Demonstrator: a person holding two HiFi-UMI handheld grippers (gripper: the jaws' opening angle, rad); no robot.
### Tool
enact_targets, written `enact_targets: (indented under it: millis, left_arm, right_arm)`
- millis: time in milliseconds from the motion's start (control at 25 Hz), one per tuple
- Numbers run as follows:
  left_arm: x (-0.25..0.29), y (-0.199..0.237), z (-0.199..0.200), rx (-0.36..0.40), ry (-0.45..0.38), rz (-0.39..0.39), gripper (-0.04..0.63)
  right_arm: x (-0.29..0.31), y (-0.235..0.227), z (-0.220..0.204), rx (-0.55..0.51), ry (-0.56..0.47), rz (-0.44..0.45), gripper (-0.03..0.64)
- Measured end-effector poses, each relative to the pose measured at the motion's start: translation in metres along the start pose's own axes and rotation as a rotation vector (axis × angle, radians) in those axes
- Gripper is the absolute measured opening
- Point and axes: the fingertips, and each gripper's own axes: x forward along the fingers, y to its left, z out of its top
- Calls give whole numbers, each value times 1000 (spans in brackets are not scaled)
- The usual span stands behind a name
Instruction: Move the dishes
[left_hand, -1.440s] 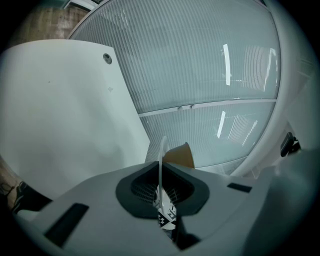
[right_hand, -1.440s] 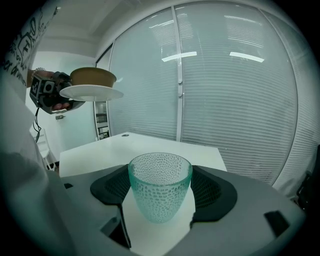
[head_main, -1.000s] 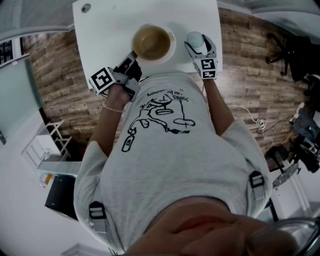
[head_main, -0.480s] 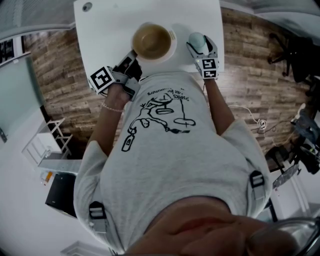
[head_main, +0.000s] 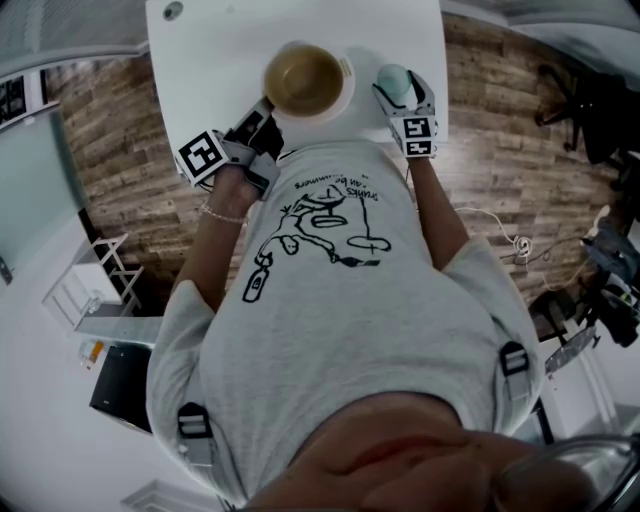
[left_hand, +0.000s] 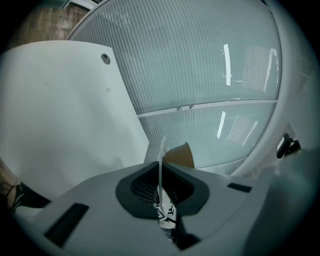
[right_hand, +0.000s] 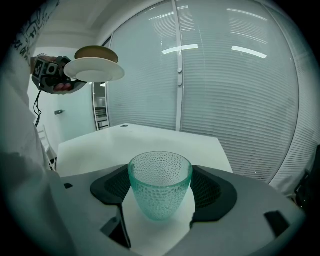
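Observation:
A white plate (head_main: 335, 95) carries a brown bowl (head_main: 303, 82), and my left gripper (head_main: 268, 120) is shut on the plate's near rim, holding it above the white table (head_main: 220, 50). In the left gripper view the plate (left_hand: 161, 160) runs edge-on between the jaws, with the bowl (left_hand: 180, 156) just behind it. My right gripper (head_main: 400, 92) is shut on a green dimpled glass cup (head_main: 392, 77). The cup (right_hand: 160, 182) stands upright between the dark pads (right_hand: 212, 192). From the right gripper view the plate (right_hand: 95, 70) and bowl (right_hand: 96, 52) hang high at left.
The table (right_hand: 145, 142) has a small round hole (head_main: 172, 14) at its far left corner. Frosted glass walls with blinds (right_hand: 225, 90) stand behind it. Wood-pattern floor (head_main: 110, 120) lies on both sides, with cables and gear (head_main: 600, 260) at right.
Almost nothing differs. Both grippers keep their holds, and the plate and cup have drifted only very slightly.

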Motion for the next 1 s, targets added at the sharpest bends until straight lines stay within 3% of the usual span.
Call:
enact_targets:
  millis: [1000]
  left_arm:
    - [-1,4,-3,-5,12,-6,14]
  right_arm:
    - [-8,2,-11,-5,23,-27,385]
